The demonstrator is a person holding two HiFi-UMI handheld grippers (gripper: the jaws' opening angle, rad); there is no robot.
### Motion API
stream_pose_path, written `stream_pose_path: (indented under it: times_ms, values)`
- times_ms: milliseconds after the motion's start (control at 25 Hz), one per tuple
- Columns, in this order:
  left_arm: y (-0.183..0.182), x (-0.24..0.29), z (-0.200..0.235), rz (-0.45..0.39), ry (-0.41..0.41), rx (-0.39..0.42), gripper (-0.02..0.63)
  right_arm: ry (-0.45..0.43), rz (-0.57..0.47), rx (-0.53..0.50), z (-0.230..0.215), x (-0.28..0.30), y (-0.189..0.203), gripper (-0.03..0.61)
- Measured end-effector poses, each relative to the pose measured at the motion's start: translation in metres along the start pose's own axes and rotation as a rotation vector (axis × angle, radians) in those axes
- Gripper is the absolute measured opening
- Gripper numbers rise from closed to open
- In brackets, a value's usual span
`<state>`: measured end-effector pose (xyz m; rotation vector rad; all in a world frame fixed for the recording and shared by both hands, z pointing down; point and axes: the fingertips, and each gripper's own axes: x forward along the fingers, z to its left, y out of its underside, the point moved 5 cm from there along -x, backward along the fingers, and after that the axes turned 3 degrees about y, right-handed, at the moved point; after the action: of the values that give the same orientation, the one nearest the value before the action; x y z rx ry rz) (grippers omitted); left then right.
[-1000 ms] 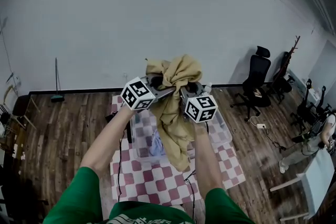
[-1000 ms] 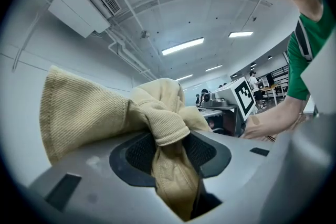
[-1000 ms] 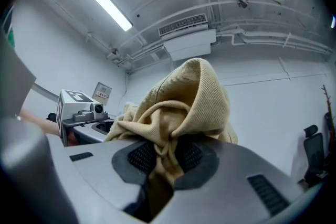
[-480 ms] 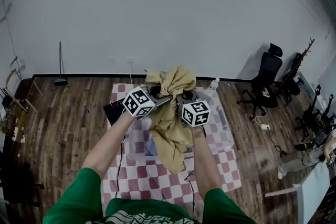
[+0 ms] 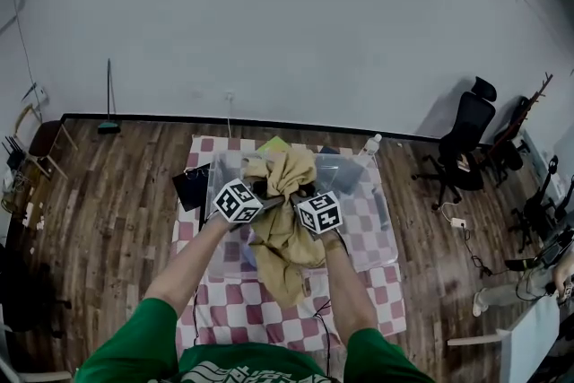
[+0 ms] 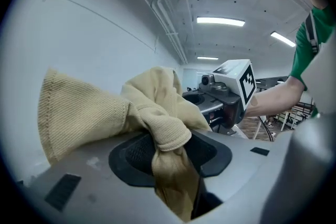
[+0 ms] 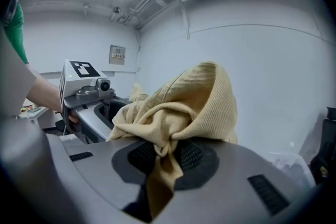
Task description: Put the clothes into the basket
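Cloth fills both grips. The left gripper (image 6: 172, 150) has its jaws closed on a twisted fold of the tan garment (image 5: 283, 220), the ribbed fabric bunched over the dark pads and trailing down between them. The right gripper (image 7: 161, 159) is clamped the same way on another knot of the same garment. In the head view the two grippers sit close together at the picture's centre. The garment is gathered into a lump at their 12 o'clock, with a long tail hanging toward 6 o'clock.

The basket (image 5: 348, 171), a clear plastic tub, stands under and behind the grippers on the checkered mat (image 5: 368, 300). Its far rim shows at 12 to 1 o'clock of the garment. The garment is held up in the air and is not yet in the tub. Whether its tail hangs inside the near wall or outside it cannot be told from here.

The tail looks like the main risk. If the grippers let go from this height, or too far toward 6 o'clock, the loose end may drape over the near rim or land on the mat. Each grip holds only a bunched fold, so one may slip and swing the weight onto the other. A snagged hem could also drag the light tub.
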<state>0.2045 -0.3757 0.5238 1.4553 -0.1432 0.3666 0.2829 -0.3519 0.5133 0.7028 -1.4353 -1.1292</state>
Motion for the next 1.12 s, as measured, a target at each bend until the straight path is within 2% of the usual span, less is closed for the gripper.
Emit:
stream_pose_path:
  times_ms: [360, 560, 680, 880, 1120]
  values:
    - [0.093, 0.047, -0.017, 0.226, 0.033, -0.117, 0.163, -0.132, 0.29, -0.053, 0.007, 0.019, 0.102, 0.073]
    - [0.132, 0.06, -0.017, 0.293, 0.038, -0.172, 0.179, -0.168, 0.4, -0.058, 0.01, 0.031, 0.138, 0.078]
    - [0.14, 0.062, -0.019, 0.321, 0.032, -0.162, 0.193, -0.175, 0.42, -0.052, 0.01, 0.031, 0.149, 0.083]
    - [0.137, 0.05, -0.013, 0.363, 0.002, -0.163, 0.249, -0.143, 0.455, -0.085, 0.001, 0.023, 0.15, 0.108]
    - [0.133, 0.025, -0.011, 0.441, -0.037, -0.154, 0.259, -0.084, 0.508, -0.097, -0.015, 0.005, 0.149, 0.137]
